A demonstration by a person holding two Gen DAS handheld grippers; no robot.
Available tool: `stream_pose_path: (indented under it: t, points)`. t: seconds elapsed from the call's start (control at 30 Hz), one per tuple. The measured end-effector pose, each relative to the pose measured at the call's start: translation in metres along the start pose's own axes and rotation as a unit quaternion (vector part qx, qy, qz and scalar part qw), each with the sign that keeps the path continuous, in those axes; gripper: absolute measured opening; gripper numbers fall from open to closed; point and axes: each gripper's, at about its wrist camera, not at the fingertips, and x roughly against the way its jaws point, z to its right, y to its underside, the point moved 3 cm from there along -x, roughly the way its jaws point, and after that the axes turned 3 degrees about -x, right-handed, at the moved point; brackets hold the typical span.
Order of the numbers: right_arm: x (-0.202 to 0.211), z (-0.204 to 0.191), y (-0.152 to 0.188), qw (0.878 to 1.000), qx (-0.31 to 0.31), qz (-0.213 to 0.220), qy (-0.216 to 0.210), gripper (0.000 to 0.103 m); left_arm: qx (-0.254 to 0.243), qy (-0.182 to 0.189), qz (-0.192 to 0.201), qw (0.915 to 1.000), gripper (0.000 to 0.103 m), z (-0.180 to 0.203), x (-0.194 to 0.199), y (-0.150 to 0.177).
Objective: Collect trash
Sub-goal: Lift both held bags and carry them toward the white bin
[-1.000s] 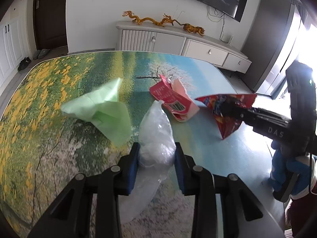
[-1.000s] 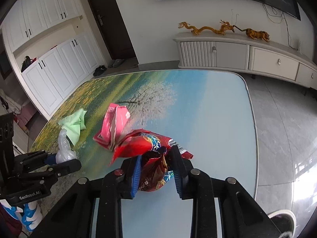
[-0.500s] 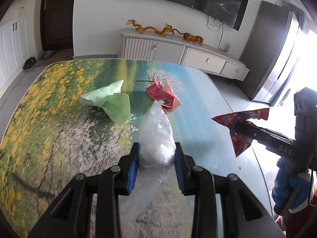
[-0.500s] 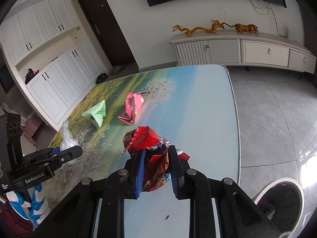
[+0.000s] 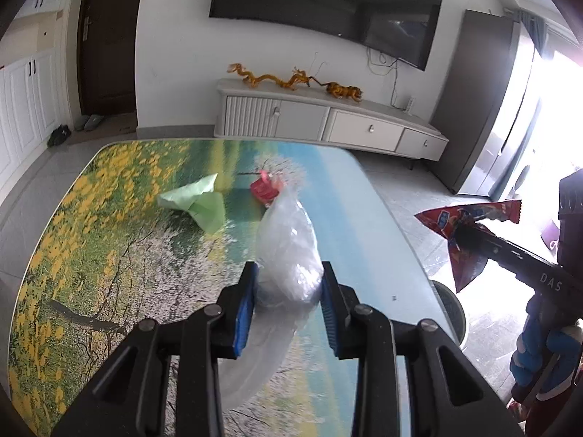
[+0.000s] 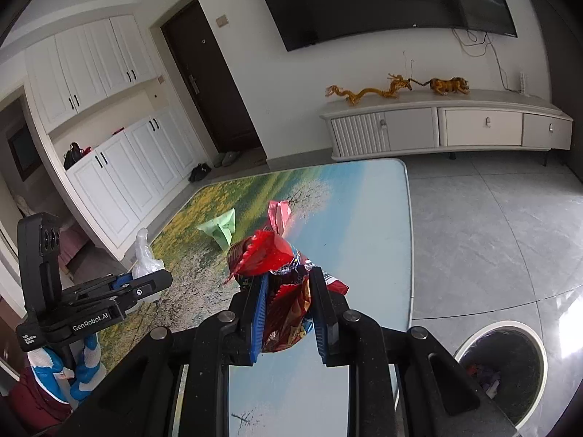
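Note:
My left gripper (image 5: pixel 288 302) is shut on a clear plastic bag (image 5: pixel 288 255) and holds it above the table. It also shows in the right wrist view (image 6: pixel 145 284). My right gripper (image 6: pixel 288 309) is shut on a red snack wrapper (image 6: pixel 277 273), held high over the table's near right edge; the wrapper also shows in the left wrist view (image 5: pixel 462 240). A green paper (image 5: pixel 200 202) and a pink-red carton (image 5: pixel 266 189) lie on the table. A round trash bin (image 6: pixel 499 367) with a white rim stands on the floor at the lower right.
The table (image 6: pixel 371 218) has a landscape print. A white low cabinet (image 6: pixel 444 127) with golden dragon figures stands at the far wall under a TV. White cupboards (image 6: pixel 109 167) and a dark door are to the left. Grey tiled floor (image 6: pixel 492 240) lies right of the table.
Both grippers have risen and pulled back from the table with their trash. The bin has come into the right wrist view.

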Motion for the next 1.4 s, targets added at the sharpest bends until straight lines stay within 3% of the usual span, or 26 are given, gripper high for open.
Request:
stream_pose_path:
  t: [0.4, 0.67, 1.0, 1.2, 1.4]
  points:
    - [0.056, 0.034, 0.003, 0.998, -0.029, 0.047, 0.021, 0.021, -0.045, 0.016, 0.012, 0.9988, 0.031, 0.06, 0.012, -0.017]
    - [0.089, 0.102, 0.015, 0.99, -0.089, 0.065, 0.088, 0.021, -0.094, 0.048, -0.021, 0.9942, 0.031, 0.127, -0.023, -0.024]
    - [0.114, 0.213, 0.054, 0.962, -0.198, 0.045, 0.183, 0.021, -0.151, 0.115, -0.091, 0.9776, 0.033, 0.232, -0.096, -0.018]
    - [0.108, 0.256, 0.077, 0.95, -0.238, 0.014, 0.201, 0.022, -0.178, 0.148, -0.121, 0.9652, 0.033, 0.291, -0.136, -0.007]
    - [0.095, 0.275, 0.089, 0.942, -0.259, -0.005, 0.212, 0.024, -0.165, 0.185, -0.152, 0.9568, 0.033, 0.329, -0.168, -0.002]
